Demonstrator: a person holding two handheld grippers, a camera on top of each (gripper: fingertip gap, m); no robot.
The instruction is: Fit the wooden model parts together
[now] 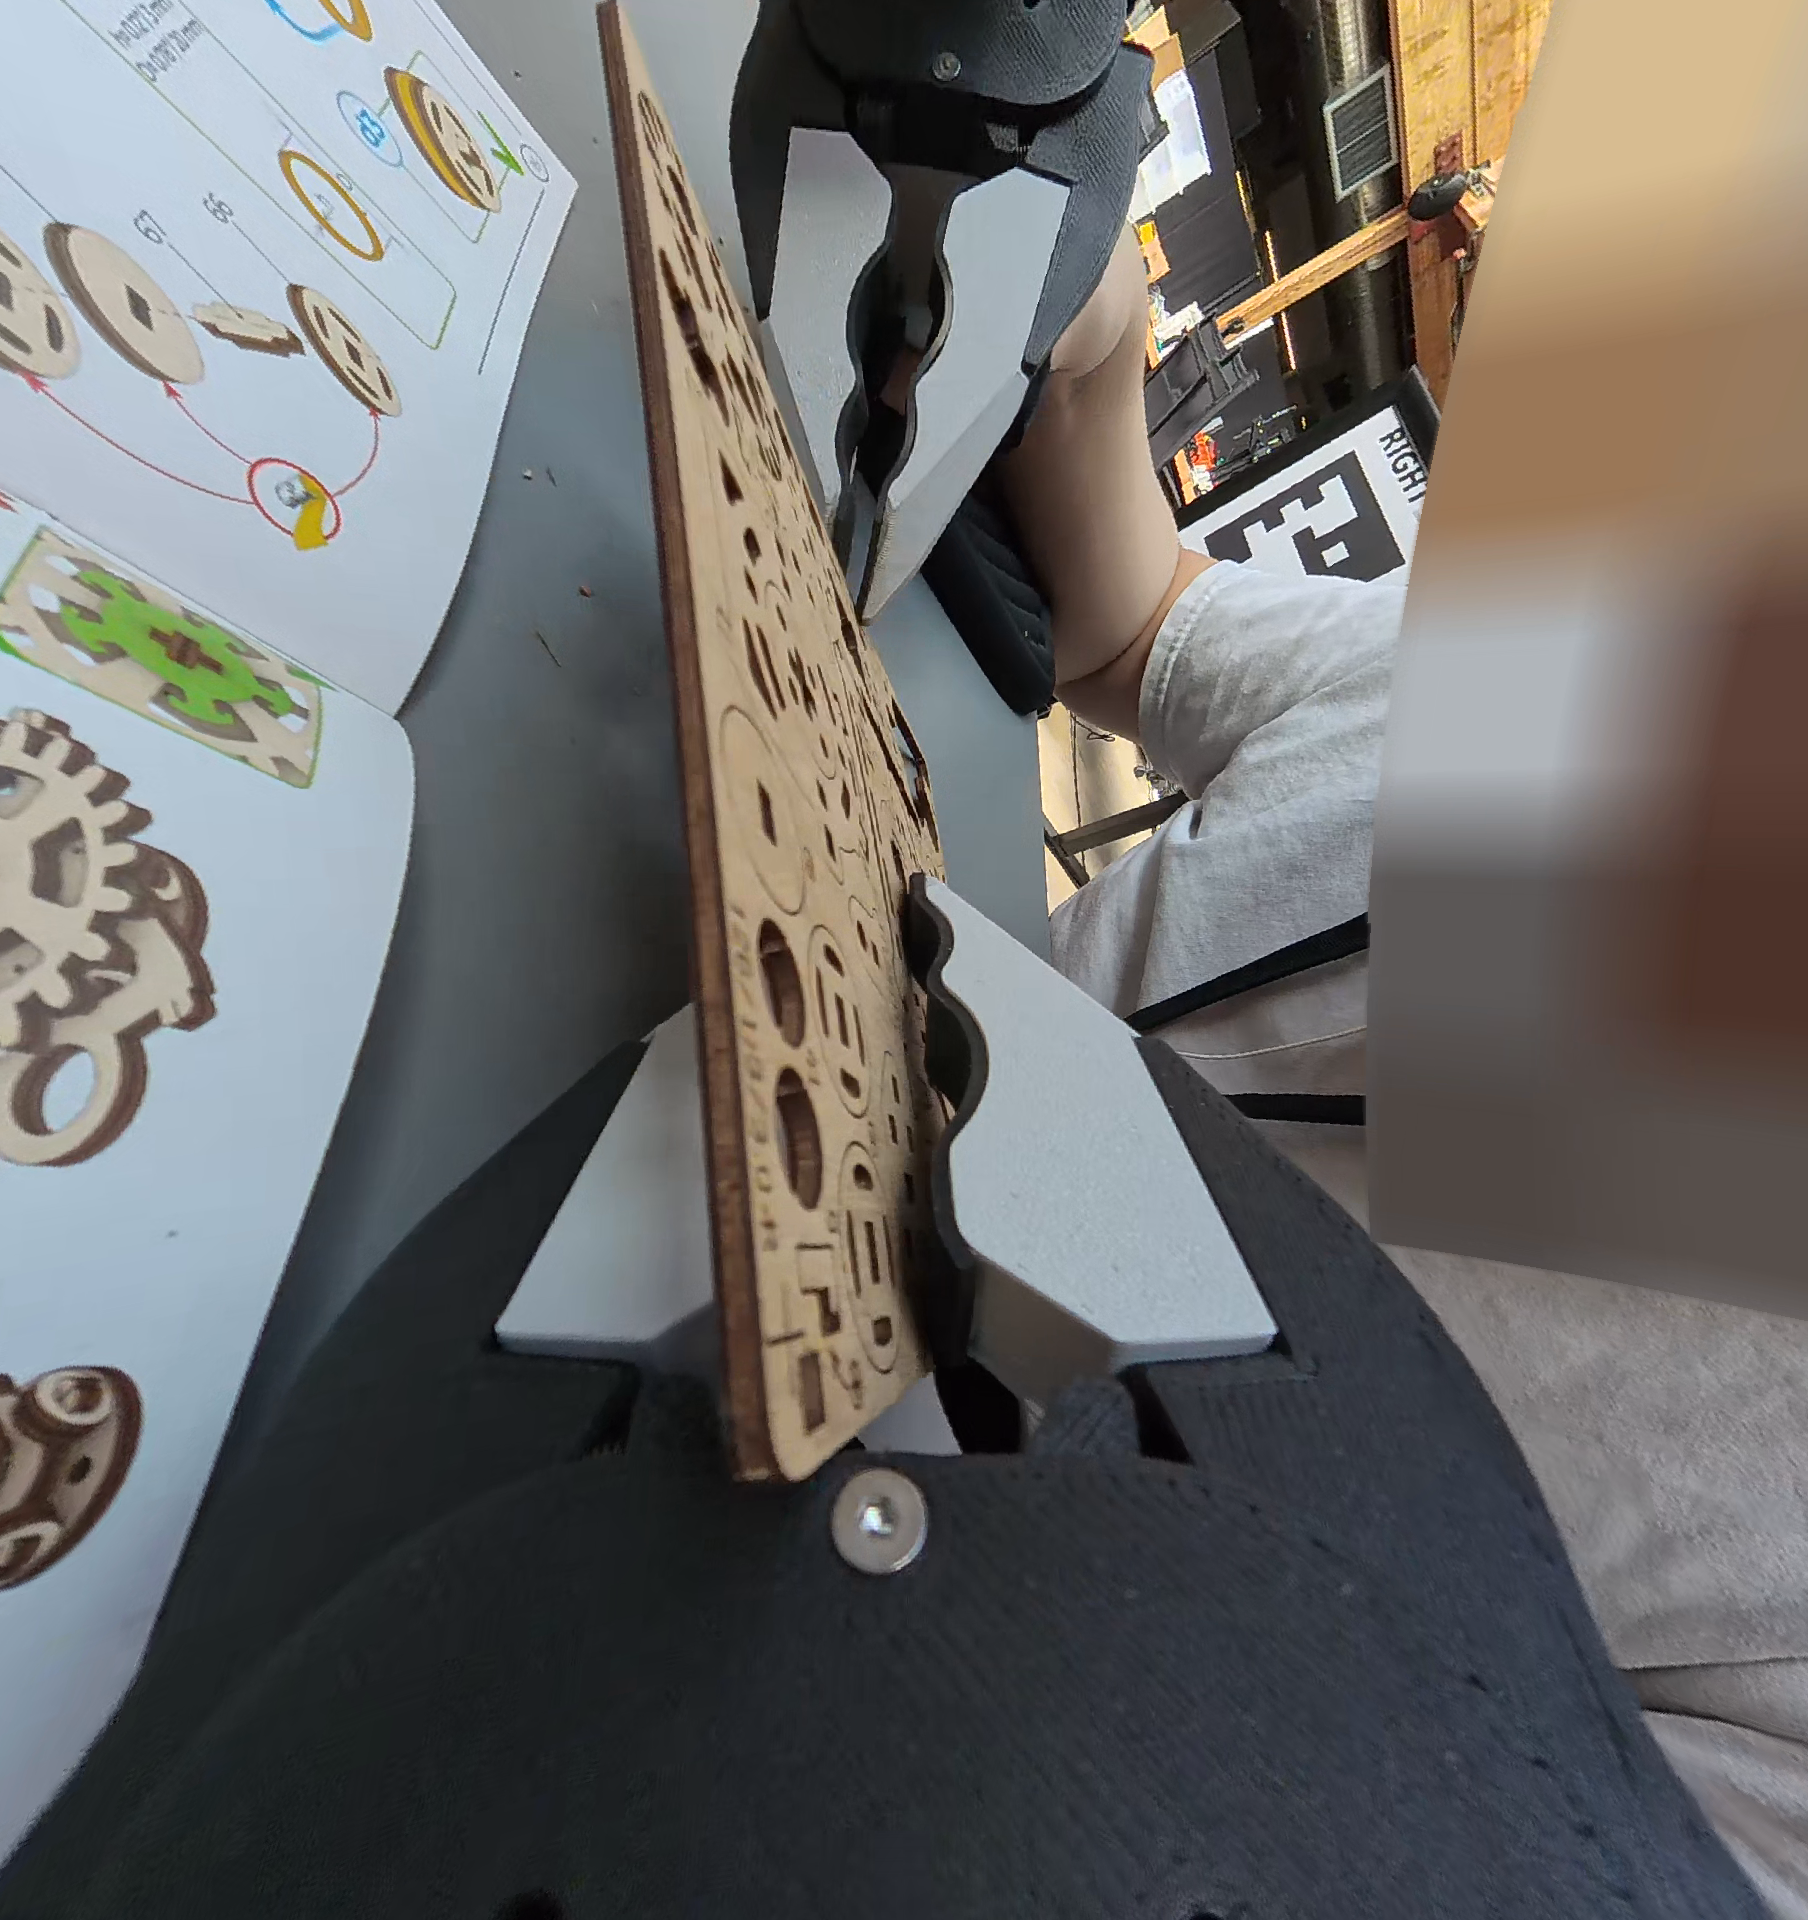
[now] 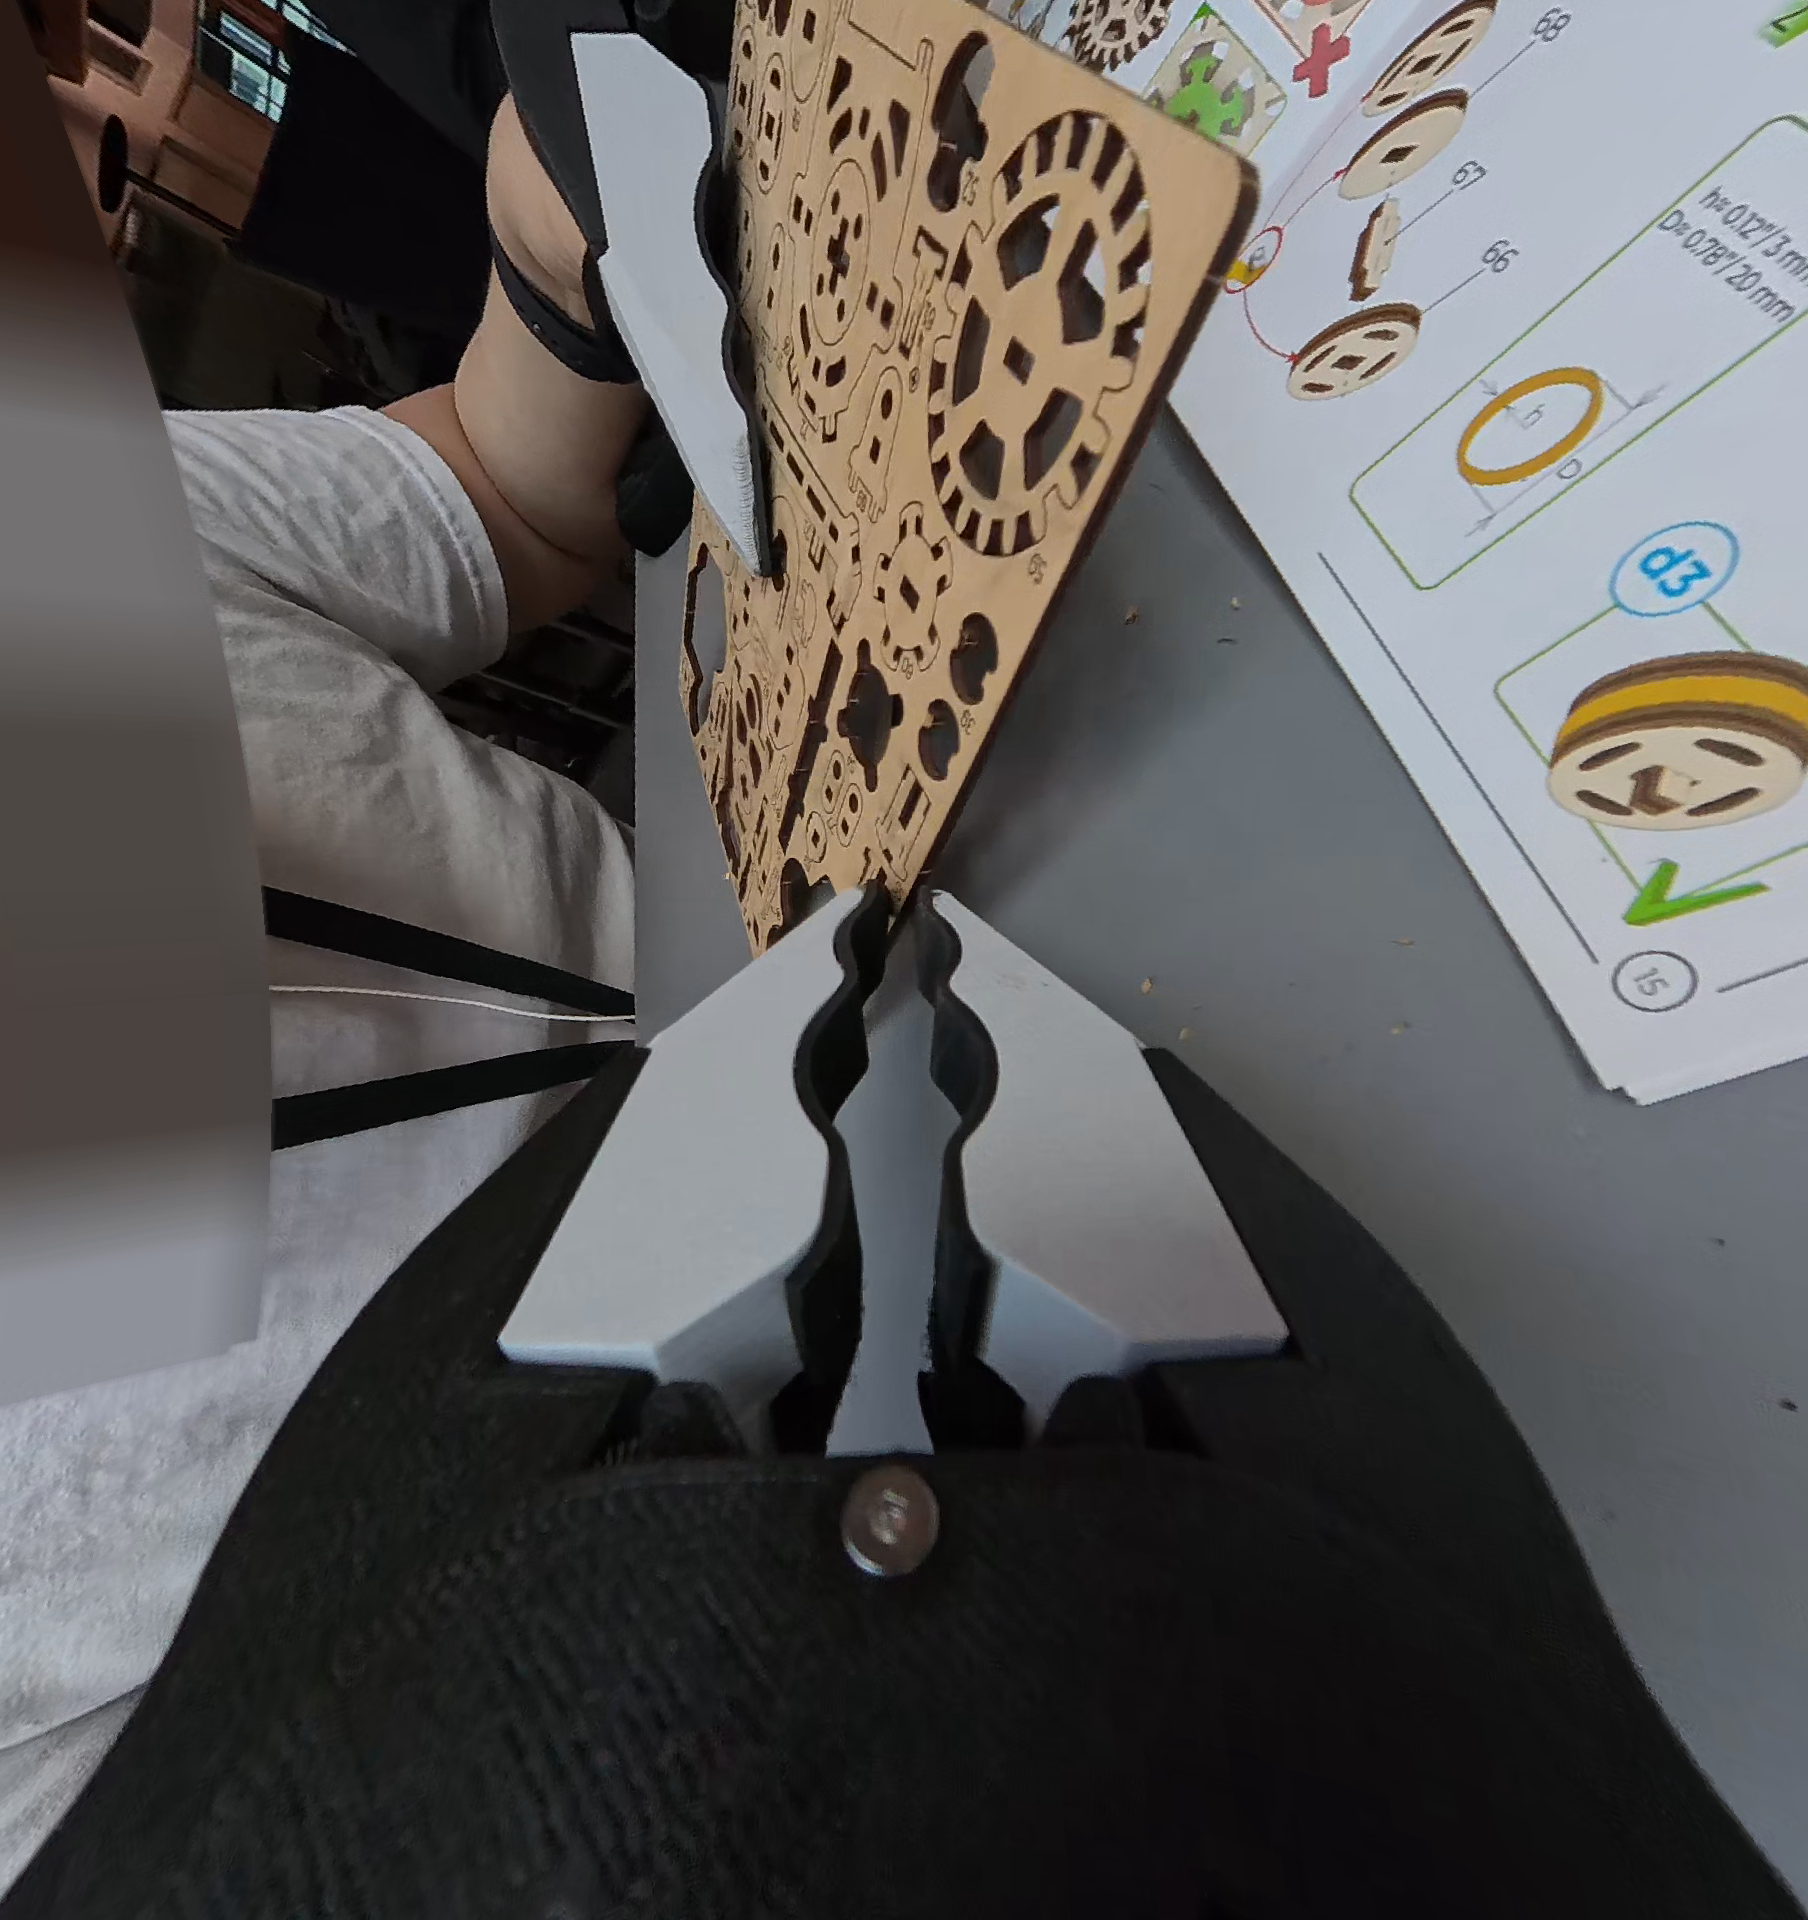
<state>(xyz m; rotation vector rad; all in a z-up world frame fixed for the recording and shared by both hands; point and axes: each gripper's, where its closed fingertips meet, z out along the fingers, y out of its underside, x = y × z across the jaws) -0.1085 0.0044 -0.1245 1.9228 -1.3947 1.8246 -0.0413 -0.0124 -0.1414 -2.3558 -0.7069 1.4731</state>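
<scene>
Left wrist view has the left gripper clamped on a thin plywood sheet laser-cut with gears, slots and ovals, dark scorched edges, held on edge above the grey table. Over at 12 o'clock the right gripper pinches the sheet's far edge. Right wrist view shows its wavy black pads nipping the sheet's bottom edge. Glossy printed instruction pages lie flat at 9 o'clock.

Instruction sheets on grey table
</scene>
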